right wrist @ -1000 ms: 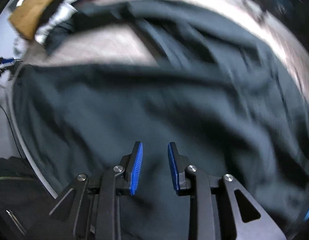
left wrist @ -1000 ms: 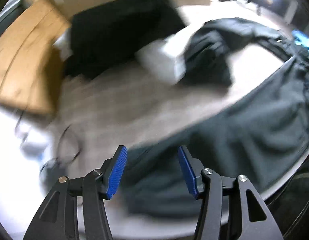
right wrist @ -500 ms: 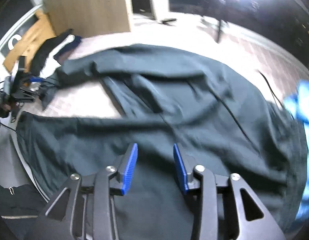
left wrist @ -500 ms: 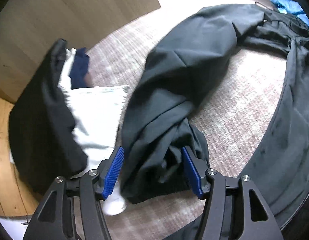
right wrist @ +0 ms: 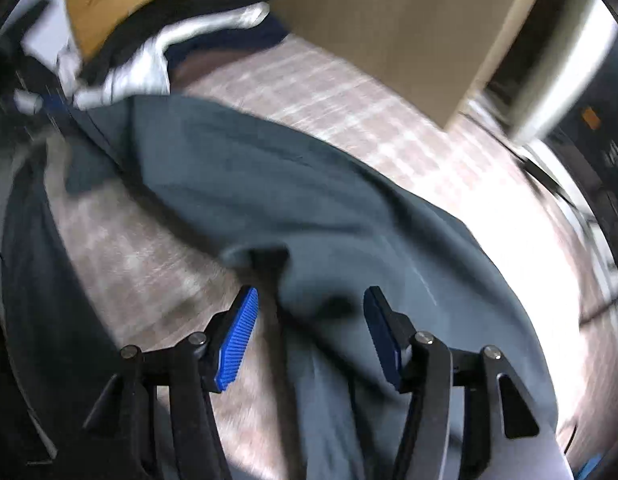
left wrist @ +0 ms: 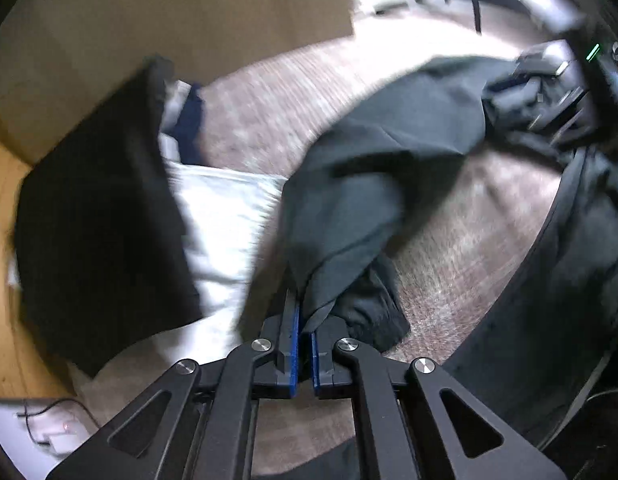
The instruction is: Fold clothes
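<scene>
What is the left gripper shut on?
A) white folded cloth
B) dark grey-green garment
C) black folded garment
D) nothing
B: in the left wrist view the left gripper has its blue pads pinched on a bunched end of the dark grey-green garment; the white folded cloth lies beside it.

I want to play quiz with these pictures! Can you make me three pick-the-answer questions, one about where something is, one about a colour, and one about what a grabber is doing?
1. Where is the white cloth?
A. beside the dark garment
B. hanging on a chair
C. inside a drawer

2. What colour are the gripper pads?
A. red
B. blue
C. yellow

3. What is the left gripper doing?
A. wide open
B. pinching the dark garment
C. holding a cup

Answers:
1 A, it lies on the rug left of the dark garment.
2 B, the ribbed pads are bright blue.
3 B, dark fabric is squeezed between its closed fingers.
</scene>
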The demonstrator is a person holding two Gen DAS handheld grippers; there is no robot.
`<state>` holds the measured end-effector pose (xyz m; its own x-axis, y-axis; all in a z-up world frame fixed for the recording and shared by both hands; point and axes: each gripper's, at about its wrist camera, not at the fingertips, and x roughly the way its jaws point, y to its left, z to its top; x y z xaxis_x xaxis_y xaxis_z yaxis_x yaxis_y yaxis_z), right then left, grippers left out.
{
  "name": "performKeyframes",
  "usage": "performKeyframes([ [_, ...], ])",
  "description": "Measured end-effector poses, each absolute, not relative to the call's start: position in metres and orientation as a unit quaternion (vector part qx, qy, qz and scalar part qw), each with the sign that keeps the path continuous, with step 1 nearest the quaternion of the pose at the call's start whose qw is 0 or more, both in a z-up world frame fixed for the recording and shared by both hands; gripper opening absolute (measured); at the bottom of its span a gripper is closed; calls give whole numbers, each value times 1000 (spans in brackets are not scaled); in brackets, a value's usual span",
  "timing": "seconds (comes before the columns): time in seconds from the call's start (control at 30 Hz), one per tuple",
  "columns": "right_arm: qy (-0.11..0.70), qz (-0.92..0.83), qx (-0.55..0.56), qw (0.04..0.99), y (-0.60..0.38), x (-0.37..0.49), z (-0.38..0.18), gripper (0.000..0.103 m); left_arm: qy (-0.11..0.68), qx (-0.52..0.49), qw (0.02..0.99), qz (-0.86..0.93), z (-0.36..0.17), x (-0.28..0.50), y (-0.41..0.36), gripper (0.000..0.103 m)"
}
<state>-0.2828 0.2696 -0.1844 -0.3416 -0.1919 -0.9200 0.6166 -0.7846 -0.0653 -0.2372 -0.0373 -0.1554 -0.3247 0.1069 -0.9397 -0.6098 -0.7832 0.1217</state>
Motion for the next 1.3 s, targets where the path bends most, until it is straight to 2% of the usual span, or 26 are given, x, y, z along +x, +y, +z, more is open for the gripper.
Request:
performKeyframes([
  [0.03,218,-788,513,261,264,-287,-190,54,232,-533,229,781,-150,-236,-41,4],
  [0.07,228,-783,513,268,259,-291,-195,48,228,-534,229,782,-146,-235,-45,5],
  [0.1,227,-782,515,270,259,-293,-197,38,223,-536,233,780,-143,-232,-46,6],
  [0.13,217,-779,522,269,260,-297,-196,9,229,-535,234,779,-142,-227,-45,6],
  [0.17,201,-783,524,270,264,-297,-190,4,248,-528,228,779,-142,-222,-41,4],
  [0.27,174,-794,513,276,278,-287,-165,3,307,-503,210,780,-137,-204,-32,4],
  [0.33,172,-801,499,282,288,-270,-141,3,316,-493,215,781,-126,-189,-30,4],
  [0.37,172,-800,498,288,296,-257,-127,3,304,-500,234,776,-121,-180,-31,8],
  [0.43,195,-791,506,284,309,-230,-114,3,270,-525,284,756,-116,-159,-34,35],
  [0.47,216,-783,515,276,315,-218,-117,3,269,-529,292,750,-118,-147,-36,53],
  [0.6,276,-740,566,238,344,-180,-140,4,269,-540,286,745,-130,-123,-46,54],
  [0.87,267,-731,588,220,357,-171,-153,4,168,-615,274,720,-176,-136,-37,53],
  [1.0,264,-731,587,227,356,-167,-153,5,114,-635,298,704,-186,-123,-31,57],
  [1.03,260,-730,589,229,357,-168,-153,5,111,-639,300,699,-189,-119,-28,57],
  [1.1,250,-726,595,235,357,-168,-154,5,134,-636,309,694,-190,-100,-20,50],
  [1.17,236,-726,598,245,358,-167,-149,6,158,-630,319,690,-185,-81,-20,49],
  [1.2,227,-727,597,252,360,-165,-144,8,168,-627,316,692,-180,-74,-26,49],
  [1.27,207,-736,588,264,363,-165,-130,24,161,-624,287,709,-167,-73,-46,51],
  [1.3,197,-741,583,270,365,-165,-123,27,144,-622,273,719,-161,-77,-56,55],
])
